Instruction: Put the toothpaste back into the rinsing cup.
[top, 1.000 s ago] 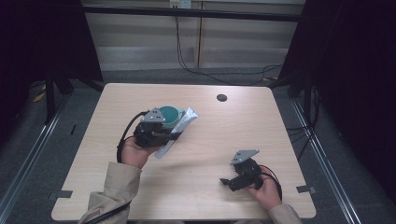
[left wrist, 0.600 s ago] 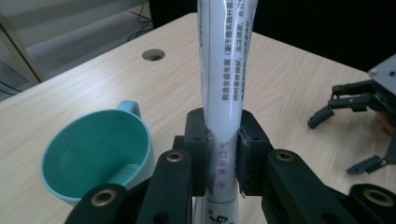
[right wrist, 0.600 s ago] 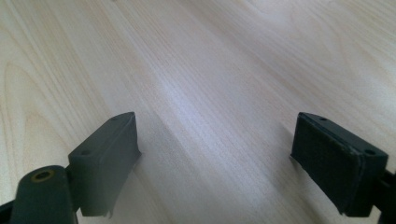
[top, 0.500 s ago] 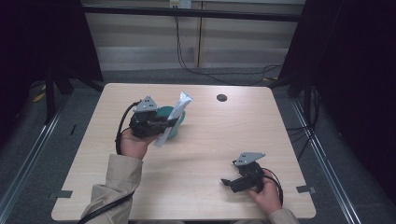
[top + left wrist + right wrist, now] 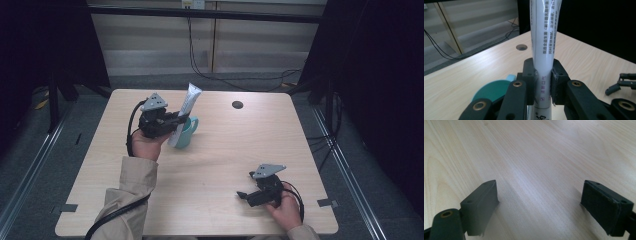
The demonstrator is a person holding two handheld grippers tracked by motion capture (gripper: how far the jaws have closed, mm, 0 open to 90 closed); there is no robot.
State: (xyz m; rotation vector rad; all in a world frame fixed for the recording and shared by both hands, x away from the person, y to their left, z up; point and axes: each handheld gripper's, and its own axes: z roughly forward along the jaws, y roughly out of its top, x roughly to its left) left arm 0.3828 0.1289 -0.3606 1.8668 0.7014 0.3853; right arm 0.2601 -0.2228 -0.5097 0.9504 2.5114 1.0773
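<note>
A white tube with printed text (image 5: 185,112) (image 5: 544,45) stands nearly upright, its lower end over a teal cup (image 5: 188,134) (image 5: 492,90) on the table. My left gripper (image 5: 176,123) (image 5: 543,83) is shut on the tube's lower part, pads pressing both sides. My right gripper (image 5: 243,195) (image 5: 540,207) rests low near the table's front right, jaws wide open with only bare wood between them.
The light wooden table (image 5: 225,150) has a dark round hole (image 5: 237,104) (image 5: 521,47) near its far edge. Black curtains flank both sides, and cables lie on the floor behind. The right gripper's tips (image 5: 621,82) show far off in the left gripper view.
The left gripper has swung the tube from lying flat to nearly upright and shifted it up and back beside the cup. The right gripper has stayed put.
</note>
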